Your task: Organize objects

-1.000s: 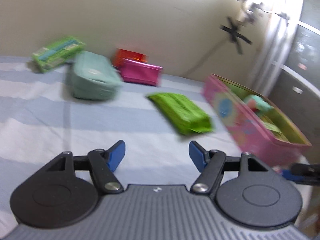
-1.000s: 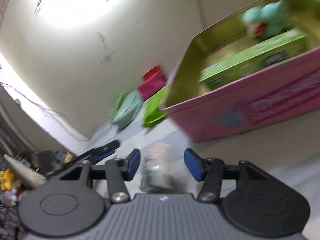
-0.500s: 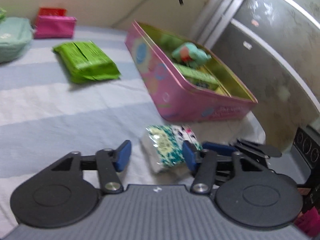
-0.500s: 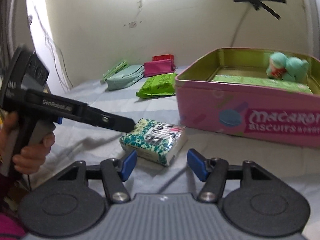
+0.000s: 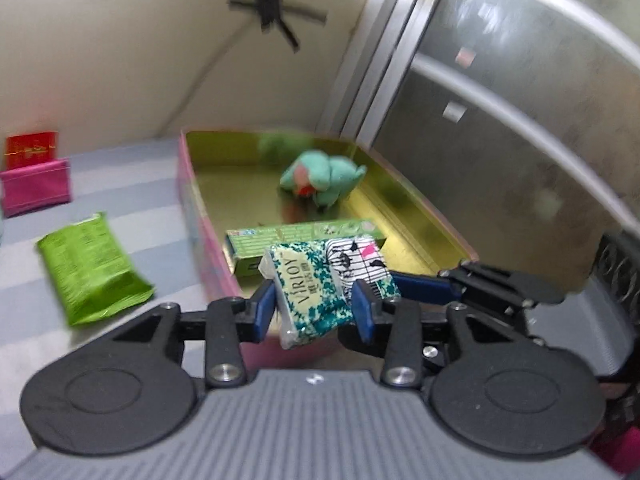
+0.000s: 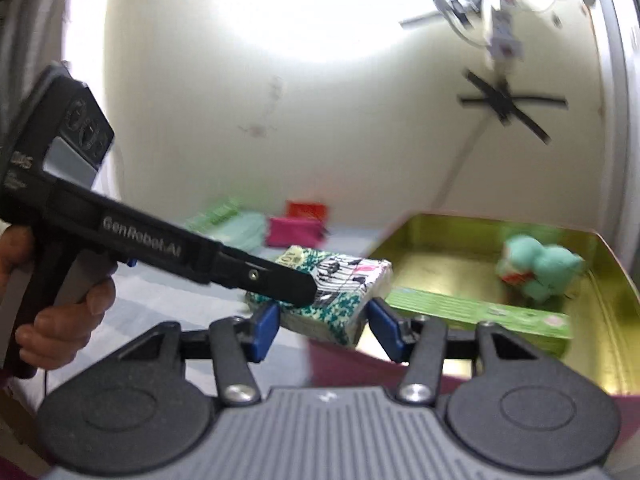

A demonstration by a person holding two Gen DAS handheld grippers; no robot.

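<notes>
Pink outside and gold inside, one biscuit tin [image 5: 188, 200] sits on the striped blue sheet [image 5: 132, 196], and we count two things in it: one teal plush toy [image 5: 324, 178] and one flat green carton [image 5: 304, 236]. On the sheet beside the tin we see one lime-green packet [image 5: 90, 268], one magenta pouch [image 5: 36, 190] and one red packet [image 5: 32, 148] behind it. The right wrist view adds one pale teal bag [image 6: 240, 230] and one green box [image 6: 218, 212], both blurred.

One tissue pack [image 5: 320, 284], patterned in teal leaves and black stripes, reads "VIRIOY" on its wrapper. The side of our left tool reads "GenRobot.AI" in the right wrist view.

Our left gripper [image 5: 315, 309] is clenched on the tissue pack, both blue pads pressing its sides, holding it off the sheet above the tin's near wall. Our right gripper [image 6: 325, 330] has the same pack between its jaws, which are closing; its left pad touches the pack, while we cannot tell whether the right pad does. A hand [image 6: 52, 312] grips the left tool's handle.
</notes>
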